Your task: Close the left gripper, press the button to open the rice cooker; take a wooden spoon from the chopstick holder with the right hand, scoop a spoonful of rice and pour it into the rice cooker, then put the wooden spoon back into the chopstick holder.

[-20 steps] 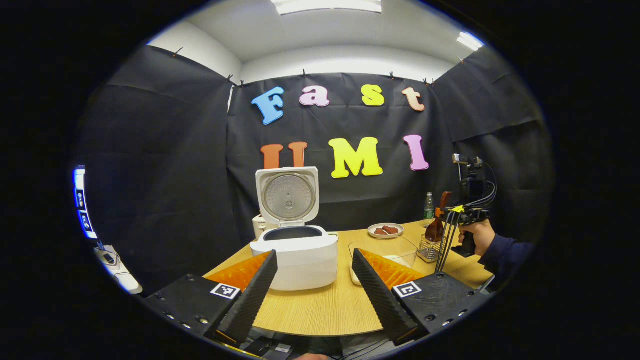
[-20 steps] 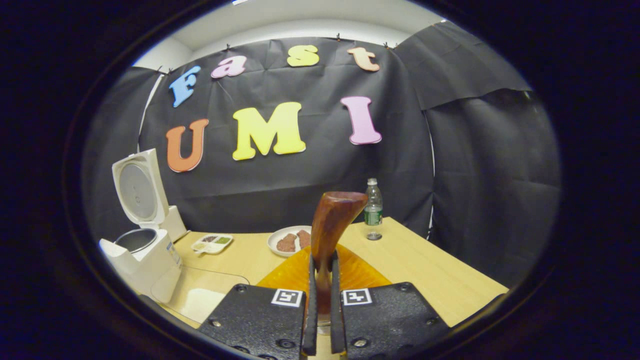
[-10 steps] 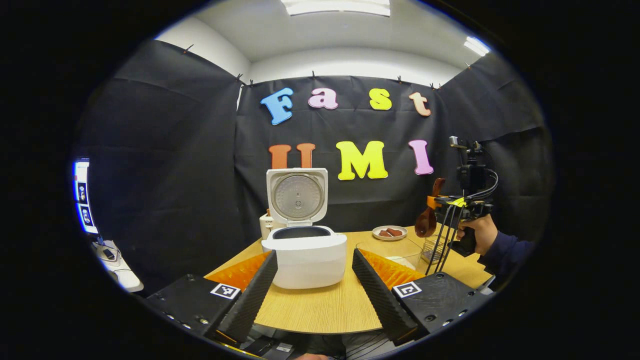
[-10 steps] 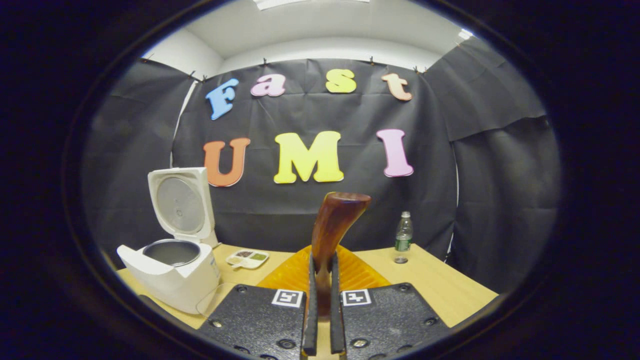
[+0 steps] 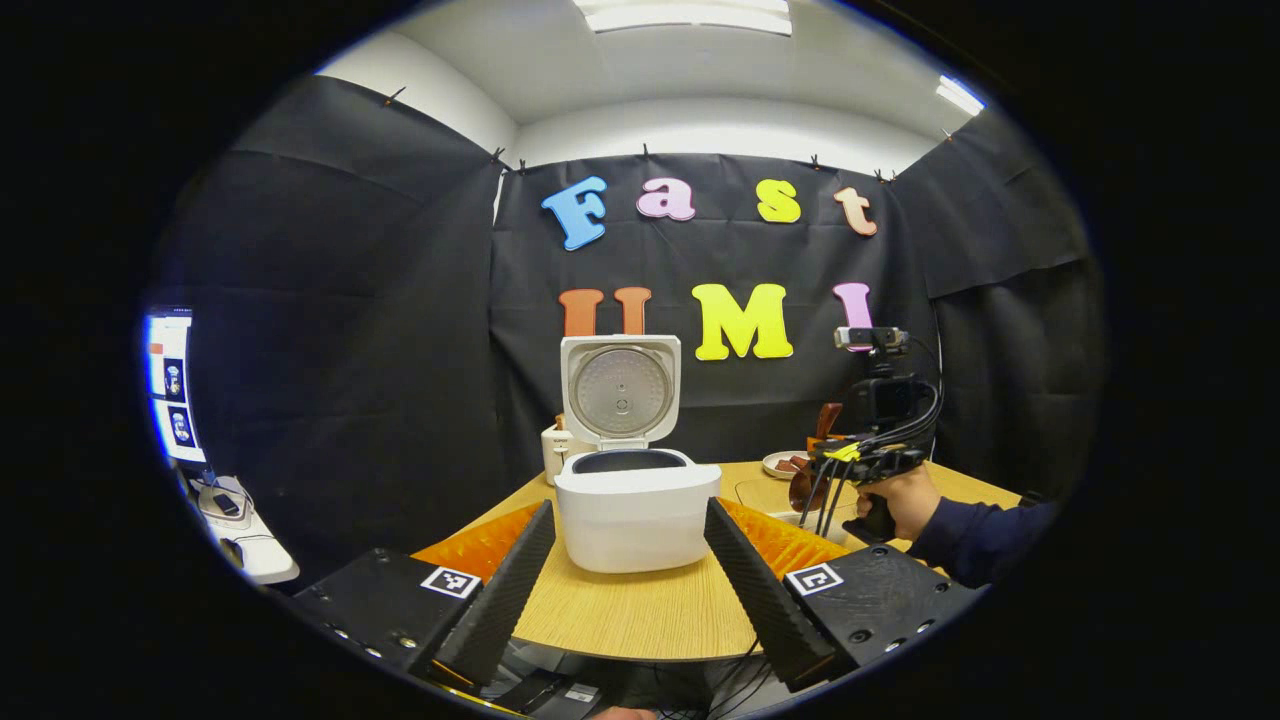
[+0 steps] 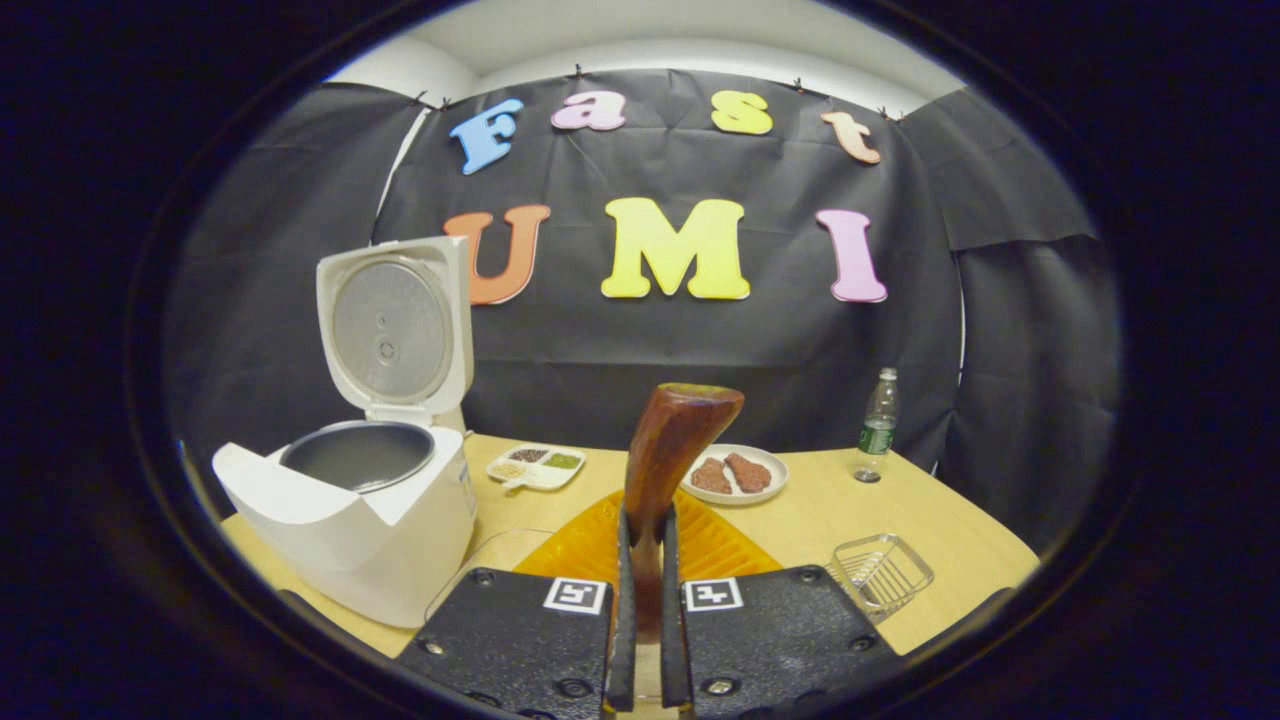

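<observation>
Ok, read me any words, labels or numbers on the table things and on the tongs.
Label on the water bottle: too small to read.
Side print on the rice cooker: blurred, unreadable.
The square markers on the right tongs and the left tongs: black-and-white patterns, no words.
So no text can be quoted.

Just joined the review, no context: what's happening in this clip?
A person works a pair of hand-held tongs in each hand at a wooden table. The right tongs are shut on a wooden spoon, clear of the wire chopstick holder. The left tongs are open, empty, facing the rice cooker, whose lid stands open. No rice scooped yet.
</observation>
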